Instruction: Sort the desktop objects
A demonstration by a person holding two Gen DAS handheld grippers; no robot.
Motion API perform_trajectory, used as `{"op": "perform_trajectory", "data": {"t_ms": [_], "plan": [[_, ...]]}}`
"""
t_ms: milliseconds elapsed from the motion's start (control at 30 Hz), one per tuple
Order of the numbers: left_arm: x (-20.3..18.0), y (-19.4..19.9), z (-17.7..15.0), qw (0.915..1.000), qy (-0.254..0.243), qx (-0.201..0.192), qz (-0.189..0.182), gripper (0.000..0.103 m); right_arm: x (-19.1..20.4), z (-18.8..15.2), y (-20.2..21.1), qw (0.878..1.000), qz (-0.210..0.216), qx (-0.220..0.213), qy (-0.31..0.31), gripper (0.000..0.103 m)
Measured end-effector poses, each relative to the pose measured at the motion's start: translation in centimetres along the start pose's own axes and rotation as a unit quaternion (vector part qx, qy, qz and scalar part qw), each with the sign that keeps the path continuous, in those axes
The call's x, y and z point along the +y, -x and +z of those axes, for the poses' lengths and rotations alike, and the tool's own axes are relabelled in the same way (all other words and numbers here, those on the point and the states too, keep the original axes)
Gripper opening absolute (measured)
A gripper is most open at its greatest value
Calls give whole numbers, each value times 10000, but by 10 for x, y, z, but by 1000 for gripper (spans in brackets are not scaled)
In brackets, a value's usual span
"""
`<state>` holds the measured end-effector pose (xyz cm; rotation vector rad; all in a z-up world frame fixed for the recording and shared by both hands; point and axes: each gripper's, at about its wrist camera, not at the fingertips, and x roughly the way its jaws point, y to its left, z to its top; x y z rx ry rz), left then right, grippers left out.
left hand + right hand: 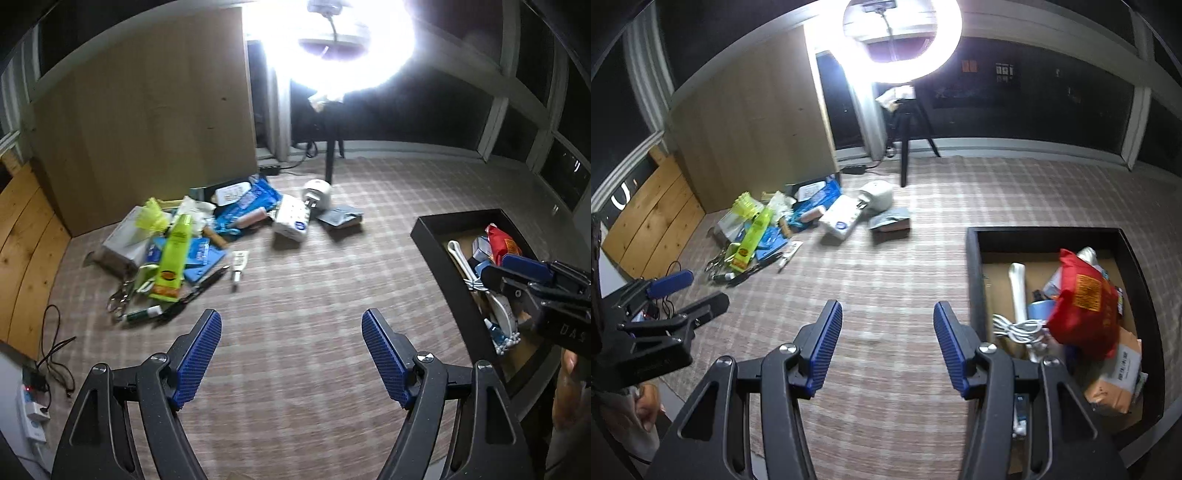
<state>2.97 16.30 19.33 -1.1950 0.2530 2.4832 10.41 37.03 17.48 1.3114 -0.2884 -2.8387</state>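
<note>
Over the checked cloth (pixel 295 295), left gripper (pixel 291 354) and right gripper (pixel 888 343) fingers spread wide (both empty).

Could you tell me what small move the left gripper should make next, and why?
Probably carry the left gripper forward and to the left toward the pile, lining up on the small white tube at its near edge. Both grippers are empty with jaws apart, the black tray already holds sorted items, and that tube lies apart from the heap on the checked cloth, so it looks easiest to pick up.
</note>
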Motion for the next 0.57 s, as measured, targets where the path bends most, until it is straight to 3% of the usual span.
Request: {"op": "perform_trajectory", "data": {"t_ms": [567], "plan": [[68, 7, -17, 9997, 219, -38, 142, 83, 68, -3, -20, 9999, 40, 24, 140, 51]]}}
